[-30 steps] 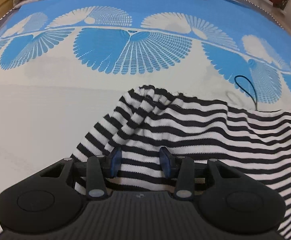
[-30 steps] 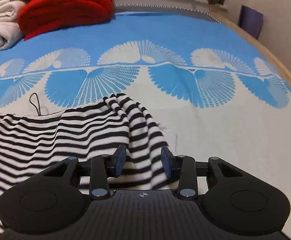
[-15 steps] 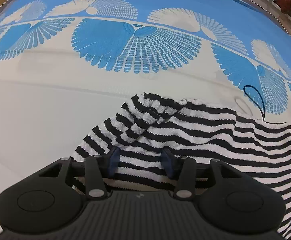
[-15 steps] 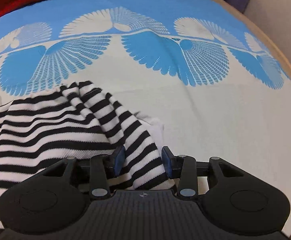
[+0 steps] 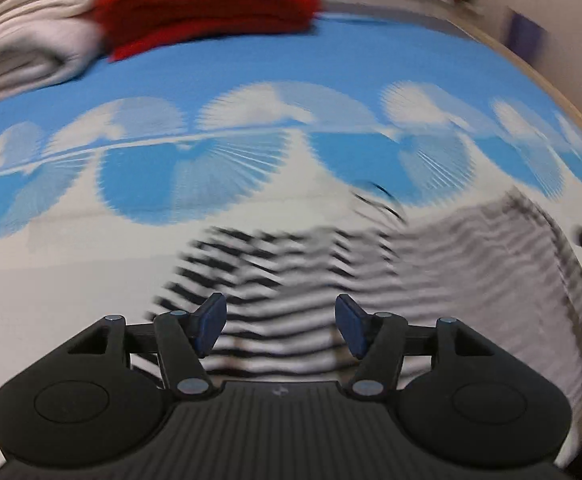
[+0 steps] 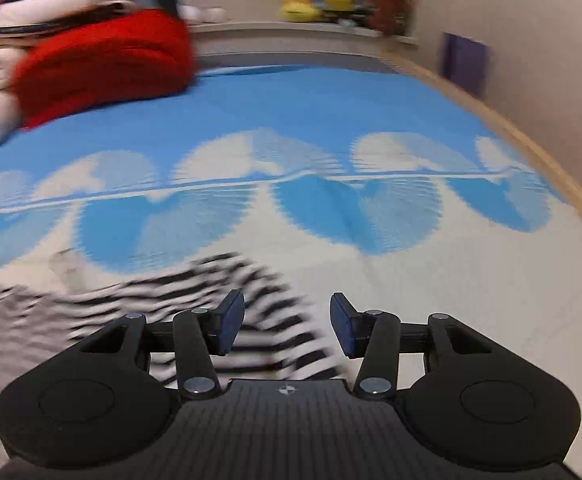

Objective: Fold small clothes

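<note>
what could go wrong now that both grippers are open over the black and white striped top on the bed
1. The black-and-white striped knit top lies bunched at its far edge, so the fold may settle uneven.
2. The left gripper and right gripper have just been opening, with fabric below the pads; a pad could snag it and drag the fold.
3. A thin black loop near the top's edge could get caught.

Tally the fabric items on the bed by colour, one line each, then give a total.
Black-and-white striped garment: 1
Red folded item: 1
Cream or white folded bedding: 1 pile; the blur hides how many pieces are in it
Total: 3, lying on the blue-and-white bedspread
</note>
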